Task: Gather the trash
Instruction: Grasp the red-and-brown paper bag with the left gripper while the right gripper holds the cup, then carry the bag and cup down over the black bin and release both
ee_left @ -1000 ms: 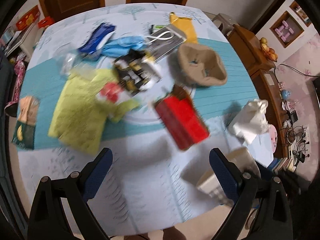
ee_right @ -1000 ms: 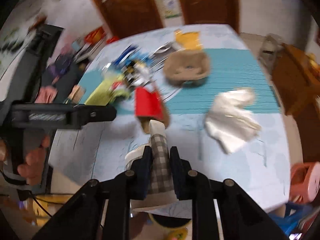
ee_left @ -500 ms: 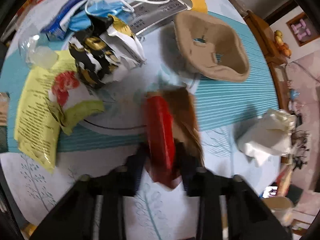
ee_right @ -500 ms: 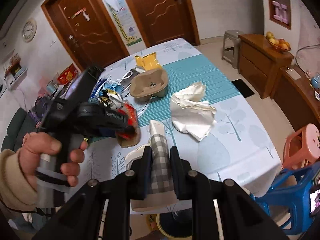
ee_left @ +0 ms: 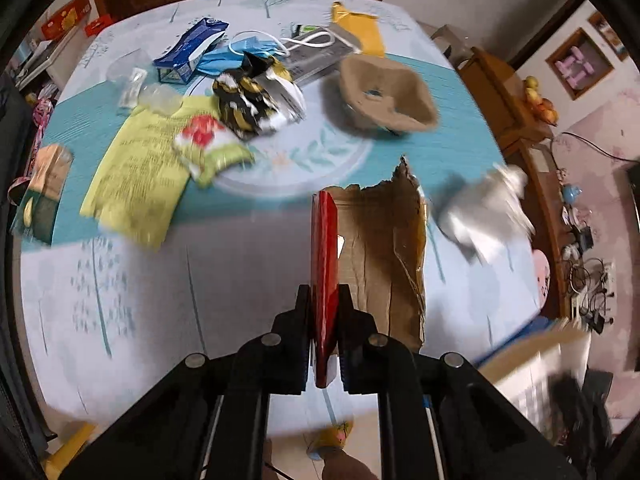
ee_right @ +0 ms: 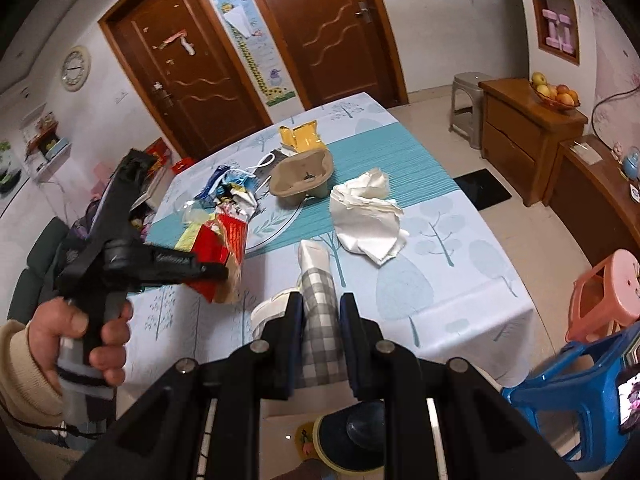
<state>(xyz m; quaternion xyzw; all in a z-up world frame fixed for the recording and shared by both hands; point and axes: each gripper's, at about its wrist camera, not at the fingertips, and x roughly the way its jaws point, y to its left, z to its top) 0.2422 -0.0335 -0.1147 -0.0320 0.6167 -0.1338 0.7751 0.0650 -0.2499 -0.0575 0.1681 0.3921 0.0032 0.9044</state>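
So the left claw [ee_left: 325, 322] has its jaws clamped tight on a torn piece of red cardboard box [ee_left: 325, 248], red side edge-on to the camera with the ragged brown inside [ee_left: 384, 248] flapping out to the right. From the right wrist view that same red cardboard box [ee_right: 224, 240] is clearly lifted up off the tabletop [ee_right: 440, 264], hanging out past the near left part of it, with a hand [ee_right: 80, 344] gripping the claw's handle.

The right claw [ee_right: 320, 336] is squeezed shut on a grey checkered bag or cloth thing [ee_right: 320, 320] that pokes up between the pads; can't really tell what it is.

Rest of the trash is sitting on the tabletop: a crumpled white paper [ee_right: 368, 216] on the right side, a brown pulp cup carrier [ee_left: 386, 98] further back, a black and gold crumpled wrapper [ee_left: 252, 100] next to it, a yellow-green sheet [ee_left: 136, 176] with a red and green snack wrapper [ee_left: 208, 144] lying on its edge, a blue carton [ee_left: 192, 52], a blue face mask [ee_left: 240, 54] and a yellow pouch [ee_right: 300, 136] at the far end.
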